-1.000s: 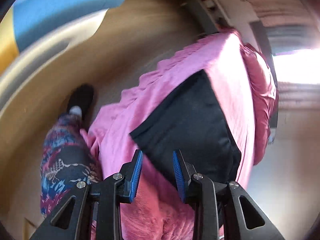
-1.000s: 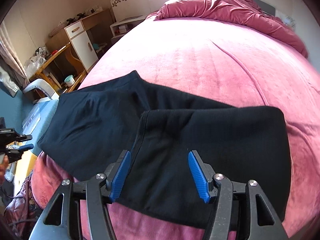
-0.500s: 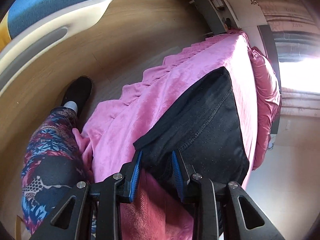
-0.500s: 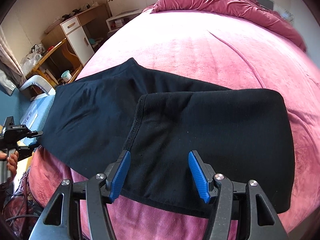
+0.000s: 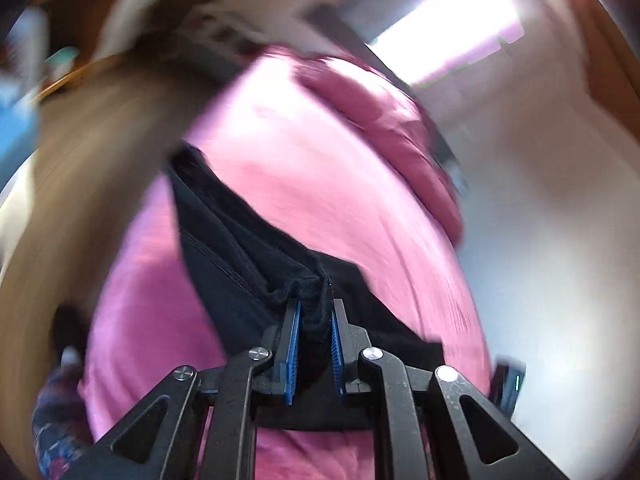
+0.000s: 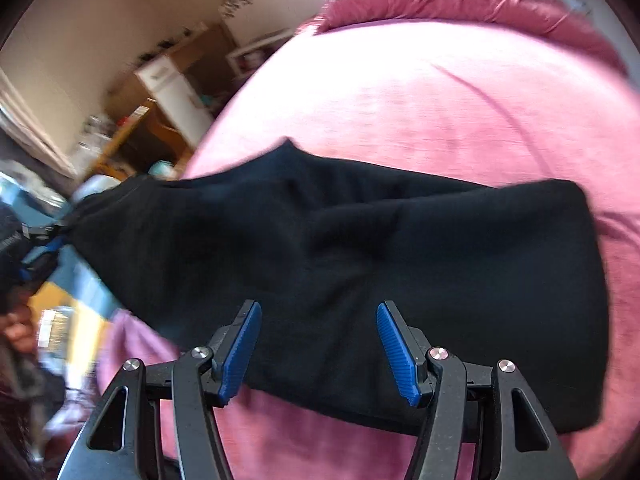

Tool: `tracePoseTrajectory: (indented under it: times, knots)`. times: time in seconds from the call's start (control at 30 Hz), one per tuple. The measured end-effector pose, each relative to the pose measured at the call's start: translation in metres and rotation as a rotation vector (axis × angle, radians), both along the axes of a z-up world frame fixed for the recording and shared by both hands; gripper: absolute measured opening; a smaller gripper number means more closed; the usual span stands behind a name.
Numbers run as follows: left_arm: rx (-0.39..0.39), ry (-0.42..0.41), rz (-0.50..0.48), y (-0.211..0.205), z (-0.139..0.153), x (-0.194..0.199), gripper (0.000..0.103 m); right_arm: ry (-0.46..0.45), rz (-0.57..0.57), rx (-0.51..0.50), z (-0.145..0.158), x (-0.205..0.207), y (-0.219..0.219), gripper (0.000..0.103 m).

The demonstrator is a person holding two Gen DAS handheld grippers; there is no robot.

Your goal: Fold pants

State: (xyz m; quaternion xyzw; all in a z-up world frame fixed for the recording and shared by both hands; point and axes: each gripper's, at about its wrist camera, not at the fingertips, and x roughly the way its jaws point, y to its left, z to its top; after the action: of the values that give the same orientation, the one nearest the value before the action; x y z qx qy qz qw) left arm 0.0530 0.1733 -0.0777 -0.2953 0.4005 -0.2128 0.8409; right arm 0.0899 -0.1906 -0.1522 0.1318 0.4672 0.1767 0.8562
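Pants [image 6: 360, 256], black soft cotton, lie across the near edge of the pink velvety bedspread [image 6: 440, 100]. Left gripper [image 5: 313, 320] is closing on a bunched end; right gripper [image 6: 318, 344] hovers half-open, empty. Carry that end over level, aligning edges.

so the left gripper [image 5: 314, 316] has swung in from beside the bed and its jaws are closing on a bunched edge of the black pants [image 6: 360, 264], lifting that left end off the pink blanket [image 6: 440, 100]
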Motion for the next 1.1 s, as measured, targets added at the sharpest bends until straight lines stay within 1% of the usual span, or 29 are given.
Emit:
tracePoseTrajectory:
  times: [0.07, 0.1, 0.2, 0.23, 0.3, 0.37, 0.4, 0.5, 0.67, 0.73, 0.8, 0.83, 0.87, 0.9, 1.0, 1.1]
  knots:
    - [0.031, -0.029, -0.079, -0.031, 0.006, 0.000, 0.014, 0.012, 0.045, 0.110, 0.005, 0.005, 0.002, 0.061]
    - [0.043, -0.041, -0.114, -0.045, 0.007, 0.000, 0.013, 0.022, 0.071, 0.186, 0.009, 0.010, 0.003, 0.061]
    - [0.084, -0.053, -0.203, -0.081, 0.003, -0.002, 0.013, 0.043, 0.125, 0.326, 0.015, 0.024, 0.006, 0.062]
    - [0.098, -0.052, -0.230, -0.091, 0.000, -0.003, 0.013, 0.046, 0.133, 0.348, 0.016, 0.027, 0.008, 0.063]
    - [0.115, -0.048, -0.271, -0.106, -0.004, -0.006, 0.013, 0.051, 0.164, 0.389, 0.021, 0.038, 0.015, 0.068]
    - [0.133, -0.043, -0.294, -0.116, -0.006, -0.006, 0.013, 0.062, 0.197, 0.400, 0.024, 0.047, 0.026, 0.071]
    - [0.140, -0.039, -0.304, -0.120, -0.008, -0.006, 0.013, 0.067, 0.223, 0.391, 0.026, 0.052, 0.035, 0.072]
    - [0.170, -0.034, -0.321, -0.130, -0.010, -0.007, 0.013, 0.082, 0.295, 0.334, 0.028, 0.066, 0.062, 0.073]
    - [0.259, -0.042, -0.342, -0.149, -0.009, -0.010, 0.013, 0.113, 0.359, 0.228, 0.023, 0.089, 0.098, 0.073]
    - [0.292, -0.045, -0.342, -0.153, -0.006, -0.009, 0.013, 0.120, 0.372, 0.182, 0.020, 0.099, 0.108, 0.067]
    - [0.323, -0.050, -0.345, -0.158, -0.004, -0.009, 0.013, 0.116, 0.389, 0.103, 0.017, 0.105, 0.120, 0.043]
    - [0.350, -0.054, -0.345, -0.162, -0.004, -0.009, 0.013, 0.114, 0.396, 0.083, 0.016, 0.105, 0.123, 0.038]
    - [0.370, -0.055, -0.348, -0.166, -0.004, -0.010, 0.013, 0.115, 0.401, 0.059, 0.014, 0.107, 0.126, 0.030]
    - [0.388, -0.058, -0.349, -0.169, -0.003, -0.010, 0.013, 0.123, 0.405, 0.045, 0.012, 0.109, 0.128, 0.025]
    - [0.431, -0.057, -0.356, -0.179, -0.004, -0.010, 0.013, 0.133, 0.407, 0.035, 0.005, 0.111, 0.127, 0.019]
    - [0.442, -0.049, -0.361, -0.193, -0.004, -0.010, 0.013, 0.146, 0.394, 0.028, 0.002, 0.109, 0.124, 0.018]
